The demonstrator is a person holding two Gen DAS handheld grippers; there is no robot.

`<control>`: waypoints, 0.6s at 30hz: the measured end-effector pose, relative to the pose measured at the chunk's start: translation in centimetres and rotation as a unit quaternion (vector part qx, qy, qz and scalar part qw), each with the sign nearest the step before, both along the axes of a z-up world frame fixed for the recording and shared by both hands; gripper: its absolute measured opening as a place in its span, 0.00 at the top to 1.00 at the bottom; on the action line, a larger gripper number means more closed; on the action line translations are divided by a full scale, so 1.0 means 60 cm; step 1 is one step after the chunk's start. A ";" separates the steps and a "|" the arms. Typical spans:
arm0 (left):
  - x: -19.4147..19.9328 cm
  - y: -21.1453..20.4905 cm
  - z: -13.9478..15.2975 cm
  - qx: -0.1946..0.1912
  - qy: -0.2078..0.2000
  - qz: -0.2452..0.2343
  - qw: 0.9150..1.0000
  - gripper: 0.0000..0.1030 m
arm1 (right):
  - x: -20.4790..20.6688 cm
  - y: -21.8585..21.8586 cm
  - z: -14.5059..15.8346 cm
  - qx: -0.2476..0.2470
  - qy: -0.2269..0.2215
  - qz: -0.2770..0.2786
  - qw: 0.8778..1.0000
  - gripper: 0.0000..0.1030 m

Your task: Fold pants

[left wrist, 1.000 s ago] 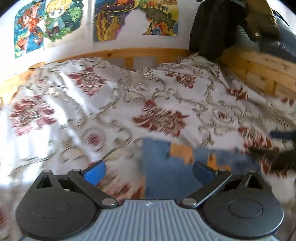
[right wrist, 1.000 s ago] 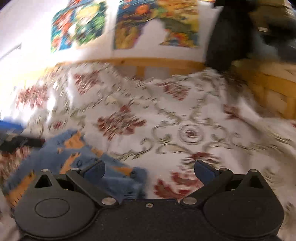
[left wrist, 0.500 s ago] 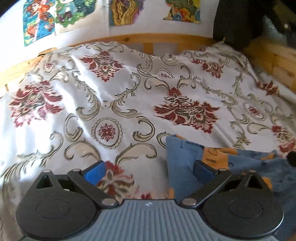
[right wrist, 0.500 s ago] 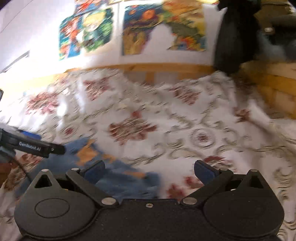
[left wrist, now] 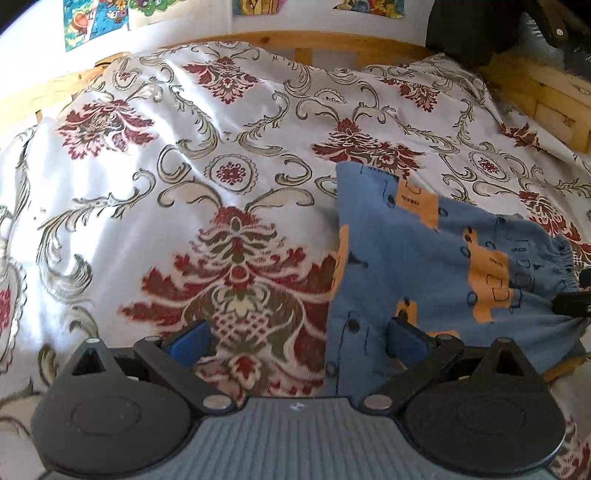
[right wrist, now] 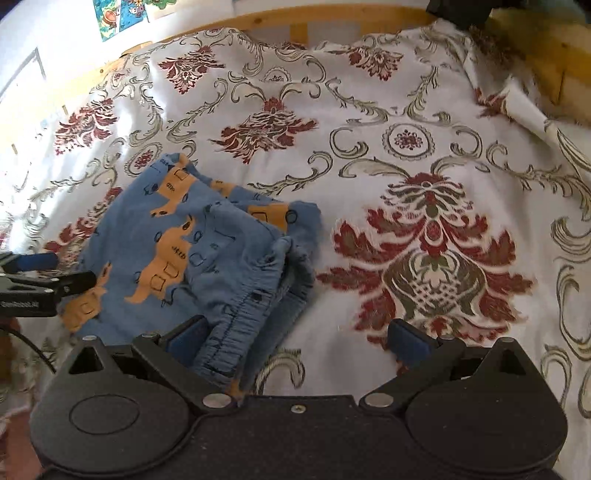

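Left wrist view: left gripper (left wrist: 299, 338) spread wide, empty, over blue pants (left wrist: 436, 266) on bedspread (left wrist: 147, 155); right gripper (right wrist: 299, 338) likewise released.

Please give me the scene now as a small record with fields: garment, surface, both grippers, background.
garment: blue pants with orange print, bunched, elastic waistband toward the right gripper
surface: white bedspread with red floral pattern
left gripper: open, at the edge of the pants, holding nothing
right gripper: open, waistband beside its left finger, not clamped
background: wooden bed frame, posters on the wall
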State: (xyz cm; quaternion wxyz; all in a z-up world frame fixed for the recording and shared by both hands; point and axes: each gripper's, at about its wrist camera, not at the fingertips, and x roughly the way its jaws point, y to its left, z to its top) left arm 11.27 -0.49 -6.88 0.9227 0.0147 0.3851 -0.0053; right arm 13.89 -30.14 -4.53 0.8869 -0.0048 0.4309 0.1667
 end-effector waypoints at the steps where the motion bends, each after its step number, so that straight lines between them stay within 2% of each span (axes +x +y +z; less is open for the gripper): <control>1: -0.005 0.000 0.001 0.001 0.000 0.001 1.000 0.00 | -0.002 -0.003 0.004 -0.001 0.002 0.004 1.000 0.01; 9: -0.023 0.002 0.011 0.008 0.009 -0.007 1.000 0.00 | -0.004 -0.025 0.034 0.013 -0.008 0.034 0.999 0.01; 14: -0.027 0.008 0.018 0.007 0.015 -0.008 1.000 0.00 | 0.003 -0.050 0.037 0.020 -0.019 -0.006 1.000 0.01; 18: -0.028 0.008 0.018 0.013 0.015 -0.014 1.000 0.00 | 0.011 -0.063 0.033 0.066 -0.024 -0.026 0.997 0.01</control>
